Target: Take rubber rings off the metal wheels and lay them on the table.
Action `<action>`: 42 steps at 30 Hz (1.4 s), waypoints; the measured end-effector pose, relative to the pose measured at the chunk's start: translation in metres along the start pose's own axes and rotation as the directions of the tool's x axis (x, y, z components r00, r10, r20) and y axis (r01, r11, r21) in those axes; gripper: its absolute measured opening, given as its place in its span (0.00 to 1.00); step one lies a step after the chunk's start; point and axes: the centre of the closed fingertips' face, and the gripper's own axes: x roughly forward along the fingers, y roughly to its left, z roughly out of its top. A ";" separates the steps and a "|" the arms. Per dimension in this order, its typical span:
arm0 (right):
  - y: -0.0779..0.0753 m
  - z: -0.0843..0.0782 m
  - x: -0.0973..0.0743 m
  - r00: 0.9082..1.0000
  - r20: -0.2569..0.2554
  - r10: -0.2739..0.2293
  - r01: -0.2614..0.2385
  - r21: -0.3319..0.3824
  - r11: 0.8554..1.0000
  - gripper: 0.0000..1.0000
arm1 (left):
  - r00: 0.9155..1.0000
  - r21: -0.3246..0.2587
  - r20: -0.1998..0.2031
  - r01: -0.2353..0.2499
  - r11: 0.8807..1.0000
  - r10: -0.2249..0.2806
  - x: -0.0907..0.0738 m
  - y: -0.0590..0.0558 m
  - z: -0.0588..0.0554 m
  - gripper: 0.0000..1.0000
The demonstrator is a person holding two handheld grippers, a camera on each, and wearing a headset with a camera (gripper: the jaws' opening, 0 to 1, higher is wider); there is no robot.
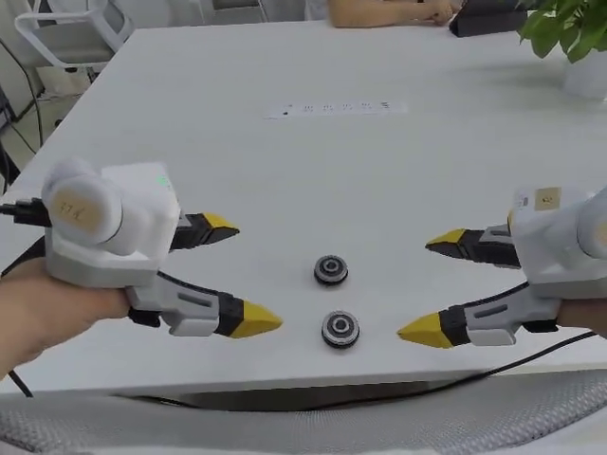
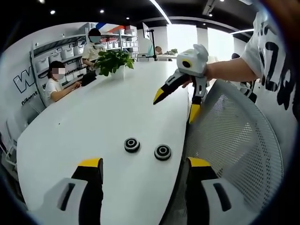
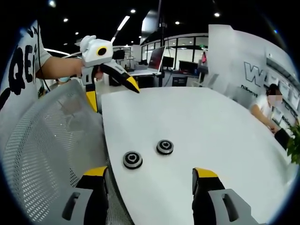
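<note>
- We hold the left claw (image 1: 254,275) and right claw (image 1: 417,288) wide and empty, flanking the near wheel (image 1: 340,329), ready to reach in.
- The far wheel (image 1: 330,270) sits just beyond it on the worktop (image 1: 285,171), rubber rings (image 1: 325,330) seemingly on.

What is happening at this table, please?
A person holds a two-jaw gripper in each hand over a white table. The left gripper and the right gripper are both open and hold nothing. Between them lie two small metal wheels, the far wheel and the near wheel, apart from each other. Each has its black rubber ring on. No ring lies on the table yet, so the removal has not begun.
</note>
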 end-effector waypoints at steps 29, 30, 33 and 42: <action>0.006 -0.010 0.033 0.996 -0.035 0.085 -0.086 -0.028 0.996 0.60 | 0.991 0.037 -0.046 0.131 0.991 -0.129 0.048 -0.017 -0.002 0.57; 0.005 -0.011 0.034 0.996 -0.035 0.086 -0.087 -0.030 0.996 0.59 | 0.989 0.034 -0.044 0.139 0.990 -0.138 0.050 -0.018 -0.001 0.56; 0.005 -0.011 0.037 0.995 -0.024 0.096 -0.097 -0.029 0.995 0.56 | 0.988 0.037 -0.044 0.151 0.988 -0.150 0.055 -0.021 0.001 0.55; 0.011 -0.011 0.047 0.992 -0.020 0.126 -0.127 -0.043 0.991 0.52 | 0.980 0.042 -0.061 0.193 0.980 -0.190 0.070 -0.030 -0.003 0.50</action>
